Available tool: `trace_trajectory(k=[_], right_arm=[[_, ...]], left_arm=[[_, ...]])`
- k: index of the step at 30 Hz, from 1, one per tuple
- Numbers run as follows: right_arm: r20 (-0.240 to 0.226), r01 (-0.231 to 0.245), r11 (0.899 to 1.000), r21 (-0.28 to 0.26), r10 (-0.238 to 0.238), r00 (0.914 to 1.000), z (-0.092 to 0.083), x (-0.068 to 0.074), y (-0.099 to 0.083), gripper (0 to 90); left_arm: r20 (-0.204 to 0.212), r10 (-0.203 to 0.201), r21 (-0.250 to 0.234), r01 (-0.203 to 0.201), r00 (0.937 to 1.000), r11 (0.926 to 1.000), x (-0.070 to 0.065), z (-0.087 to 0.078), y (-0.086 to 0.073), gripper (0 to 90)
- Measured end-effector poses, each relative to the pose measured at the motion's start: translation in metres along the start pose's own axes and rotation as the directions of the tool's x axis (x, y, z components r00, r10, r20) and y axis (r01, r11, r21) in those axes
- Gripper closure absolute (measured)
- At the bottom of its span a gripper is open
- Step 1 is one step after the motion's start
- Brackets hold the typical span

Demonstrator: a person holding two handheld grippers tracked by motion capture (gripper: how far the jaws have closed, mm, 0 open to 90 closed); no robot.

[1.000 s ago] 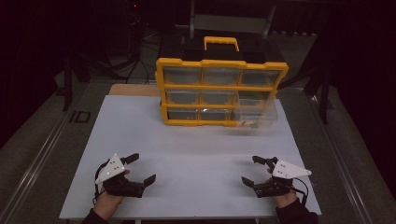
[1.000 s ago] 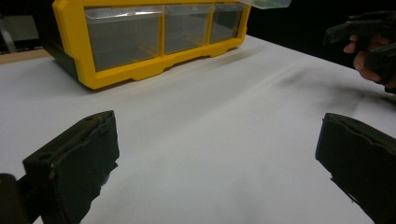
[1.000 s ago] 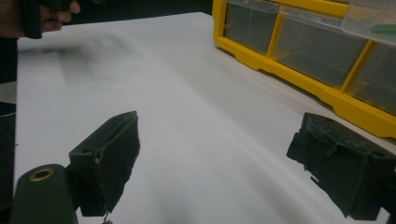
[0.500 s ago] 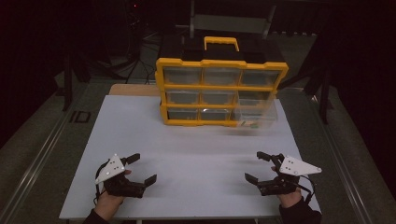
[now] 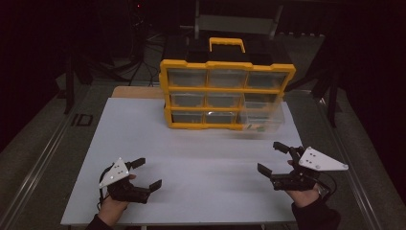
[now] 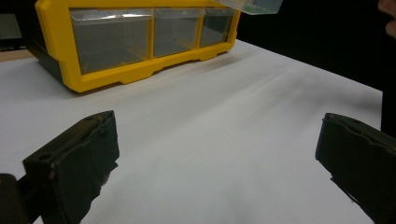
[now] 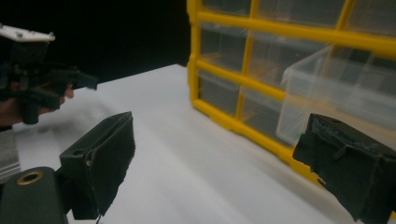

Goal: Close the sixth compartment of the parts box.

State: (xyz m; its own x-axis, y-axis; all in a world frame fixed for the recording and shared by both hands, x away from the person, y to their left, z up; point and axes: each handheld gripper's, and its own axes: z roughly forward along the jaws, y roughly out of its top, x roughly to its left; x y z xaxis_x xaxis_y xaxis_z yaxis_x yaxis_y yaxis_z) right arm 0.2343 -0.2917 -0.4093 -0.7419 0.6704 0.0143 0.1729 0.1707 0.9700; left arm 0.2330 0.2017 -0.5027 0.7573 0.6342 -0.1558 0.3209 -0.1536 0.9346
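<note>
Both grippers empty, jaws wide: left gripper (image 5: 144,173) low near table (image 5: 201,153) front; right gripper (image 5: 274,158) nearer the pulled-out clear drawer (image 5: 262,117), bottom-right of the yellow cabinet (image 5: 227,93); I'd come in level w/ right, pinch the drawer front square, slide straight; writing: "ID" left of table, no brand readable.

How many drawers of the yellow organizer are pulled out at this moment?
1. The clear drawer at the right end of the organizer, low in its grid, sticks out toward the right claw; the others look pushed in.
</note>
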Motion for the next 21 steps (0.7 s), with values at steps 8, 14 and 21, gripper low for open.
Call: trace_trajectory(k=[8, 14, 21], right_arm=[[0.081, 0.041, 0.999, 0.026, -0.043, 0.9958, 0.004, -0.003, 0.026, 14.9], [0.133, 0.011, 0.998, 0.065, -0.019, 0.9909, 0.016, -0.003, 0.019, 21.8], [0.17, -0.016, 0.991, 0.133, -0.007, 0.9854, 0.034, -0.006, 0.0, 30.2]], left_arm=[[0.008, -0.006, -0.013, 0.006, 0.9999, 0.9999, 0.0, 0.0, 0.0, 0.0], [0.008, -0.002, -0.017, 0.002, 1.0, 0.9999, 0.0, -0.001, 0.001, 0.0], [0.014, -0.002, -0.018, 0.002, 0.9999, 0.9998, -0.001, 0.0, 0.001, 0.0]])
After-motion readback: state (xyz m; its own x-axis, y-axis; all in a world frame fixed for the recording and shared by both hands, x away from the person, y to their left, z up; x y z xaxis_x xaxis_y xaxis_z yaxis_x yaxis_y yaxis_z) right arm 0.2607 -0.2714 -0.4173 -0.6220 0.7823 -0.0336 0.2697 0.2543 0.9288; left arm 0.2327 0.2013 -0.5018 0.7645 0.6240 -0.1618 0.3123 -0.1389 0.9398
